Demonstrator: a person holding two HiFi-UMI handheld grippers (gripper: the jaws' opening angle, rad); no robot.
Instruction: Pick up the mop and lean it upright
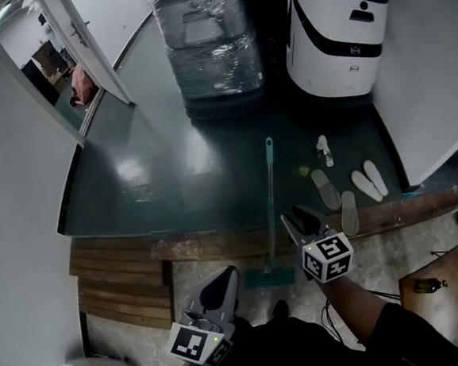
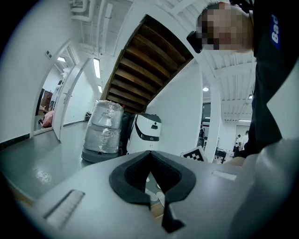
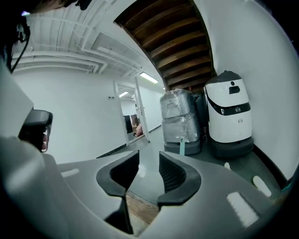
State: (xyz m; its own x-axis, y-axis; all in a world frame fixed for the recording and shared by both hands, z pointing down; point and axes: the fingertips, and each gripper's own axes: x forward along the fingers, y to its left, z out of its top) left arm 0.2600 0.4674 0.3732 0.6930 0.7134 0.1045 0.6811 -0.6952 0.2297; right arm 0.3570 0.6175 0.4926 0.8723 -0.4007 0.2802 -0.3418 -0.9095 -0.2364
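Note:
The mop lies flat on the dark green floor, its teal handle pointing away from me and its flat head near my feet, across a wooden strip. My right gripper hovers just right of the handle's lower part, jaws open with nothing between them; the handle's teal end shows ahead in the right gripper view. My left gripper hangs left of the mop head, apart from it. Its jaws are shut and empty.
A plastic-wrapped machine and a white robot stand at the far end. Slippers and a small spray bottle lie right of the mop. Wooden planks lie at the left, an open door further back, a wall at right.

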